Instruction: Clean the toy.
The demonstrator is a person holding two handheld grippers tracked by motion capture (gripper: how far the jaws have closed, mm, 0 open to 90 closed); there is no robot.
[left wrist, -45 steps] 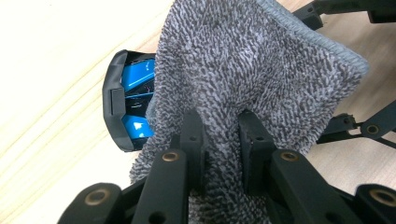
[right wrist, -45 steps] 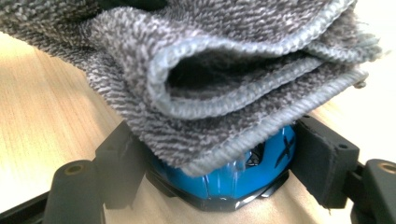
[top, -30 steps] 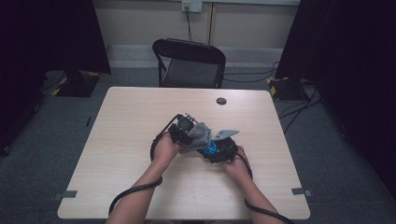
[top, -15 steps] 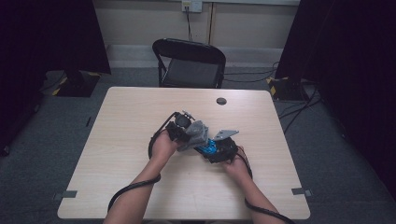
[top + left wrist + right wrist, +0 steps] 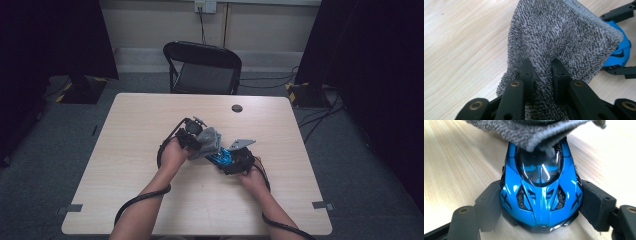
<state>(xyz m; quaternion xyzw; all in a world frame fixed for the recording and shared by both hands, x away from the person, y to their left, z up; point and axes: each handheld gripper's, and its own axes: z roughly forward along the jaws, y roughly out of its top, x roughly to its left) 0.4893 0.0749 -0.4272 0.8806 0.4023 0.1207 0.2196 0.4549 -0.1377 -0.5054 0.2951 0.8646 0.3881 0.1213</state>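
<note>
Mid-surface, left tongs (image 5: pixel 202 140) pinch a grey cloth (image 5: pixel 210 141) over a blue toy car (image 5: pixel 223 157) clamped in the right tongs (image 5: pixel 227 161).
Left gripper view: both jaws pressed together on a fold of cloth (image 5: pixel 564 42), which drapes away from the tongs (image 5: pixel 542 72) onto the car (image 5: pixel 620 50), blue showing at its right edge. Right gripper view: car (image 5: pixel 540 195) sits between the two padded jaws of the tongs (image 5: pixel 540 207), sides touching the pads, cloth (image 5: pixel 534 130) lying on its far end and on the dark windscreen. High view: both hands meet near the centre of the wooden surface (image 5: pixel 125 150), cloth between the two grippers, car just right of it. Small dark disc (image 5: pixel 237 108) rests well apart, near the far edge, before a black chair (image 5: pixel 202 67).
</note>
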